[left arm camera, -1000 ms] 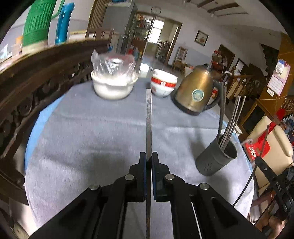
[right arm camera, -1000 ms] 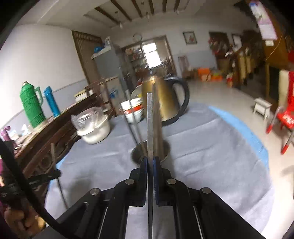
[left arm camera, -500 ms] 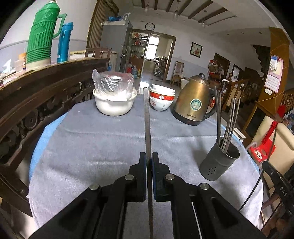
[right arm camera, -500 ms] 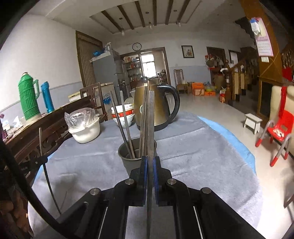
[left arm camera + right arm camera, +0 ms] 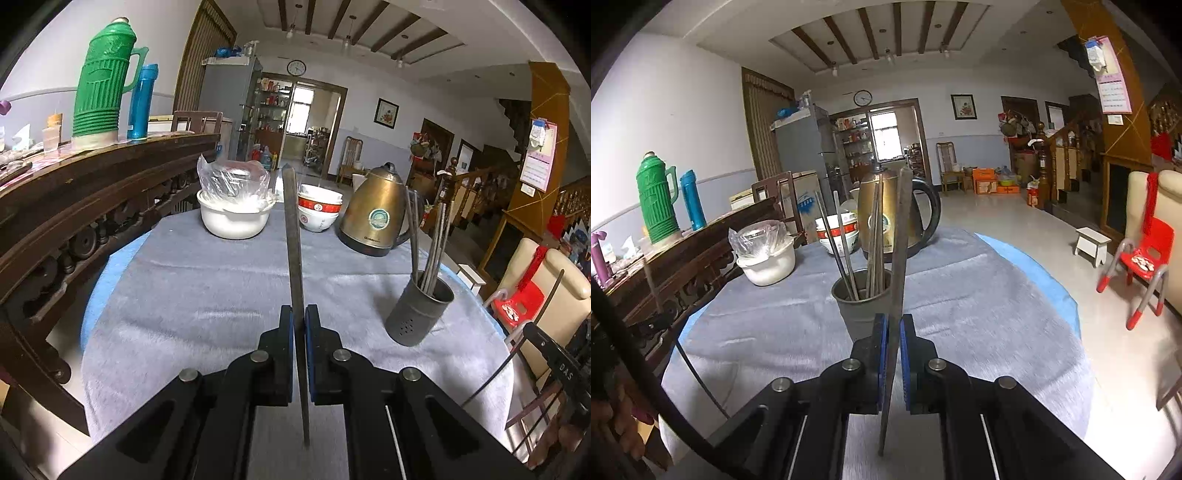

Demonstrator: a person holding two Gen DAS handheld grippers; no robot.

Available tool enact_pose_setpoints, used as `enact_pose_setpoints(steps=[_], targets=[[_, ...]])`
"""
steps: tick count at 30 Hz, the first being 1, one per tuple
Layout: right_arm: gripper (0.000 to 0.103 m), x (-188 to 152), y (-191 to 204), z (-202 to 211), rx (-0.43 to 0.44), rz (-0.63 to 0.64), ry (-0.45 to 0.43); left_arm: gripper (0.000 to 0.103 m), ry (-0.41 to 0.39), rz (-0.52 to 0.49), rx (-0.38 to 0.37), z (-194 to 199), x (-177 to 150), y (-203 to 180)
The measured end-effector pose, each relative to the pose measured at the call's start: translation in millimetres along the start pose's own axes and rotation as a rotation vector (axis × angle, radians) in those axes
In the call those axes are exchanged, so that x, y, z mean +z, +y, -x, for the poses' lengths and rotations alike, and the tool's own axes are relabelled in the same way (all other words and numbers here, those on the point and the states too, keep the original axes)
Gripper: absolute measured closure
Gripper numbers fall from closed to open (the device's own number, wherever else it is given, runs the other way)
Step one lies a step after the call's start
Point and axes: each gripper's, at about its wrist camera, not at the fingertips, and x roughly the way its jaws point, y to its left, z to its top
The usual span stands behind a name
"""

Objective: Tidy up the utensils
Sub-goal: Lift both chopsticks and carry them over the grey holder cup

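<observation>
My left gripper (image 5: 299, 314) is shut on a long metal chopstick (image 5: 293, 236) that points forward over the grey-covered round table (image 5: 207, 295). The dark grey utensil holder (image 5: 419, 314), with several metal chopsticks standing in it, sits to the right of that gripper. My right gripper (image 5: 891, 321) is likewise shut on a metal chopstick (image 5: 899, 240), which rises just in front of the same holder (image 5: 862, 308). The left gripper's tip (image 5: 659, 325) shows at the left edge of the right wrist view, and the right gripper's body (image 5: 554, 365) at the right edge of the left wrist view.
At the table's far side stand a white bowl with a plastic bag (image 5: 234, 214), stacked red-and-white bowls (image 5: 317, 214) and a brass kettle (image 5: 376, 218). A dark carved sideboard (image 5: 92, 206) with a green thermos (image 5: 105, 96) runs along the left. A red child's chair (image 5: 1145, 266) stands on the floor at right.
Both grippers have tilted up and drawn back across the table, each keeping its chopstick. The holder now sits lower in both views, and more of the room and ceiling shows.
</observation>
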Motion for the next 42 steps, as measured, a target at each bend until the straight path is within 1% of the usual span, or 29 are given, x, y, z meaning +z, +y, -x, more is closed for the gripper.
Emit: enact_pose_setpoints(steps=[5, 15, 26, 42], targets=[[0.095, -2.4, -1.6, 9.0, -0.006, -0.01, -0.003, 0.097, 0.0, 0.009, -0.01, 11.0, -4.5, 0.3], [0.095, -2.4, -3.4, 8.1, 0.004, -0.033, -0.005, 0.097, 0.014, 0.044, -0.025, 7.7, -2.3, 5.2], [0.095, 18.8, -1.4, 9.0, 0.02, -0.044, -0.064, 0.097, -0.009, 0.098, -0.037, 9.3, 12.2, 13.3], [0.095, 42.9, -7.2, 9.1, 0.052, -0.093, -0.111, 0.097, -0.039, 0.11, -0.115, 8.8, 37.5, -3.2]])
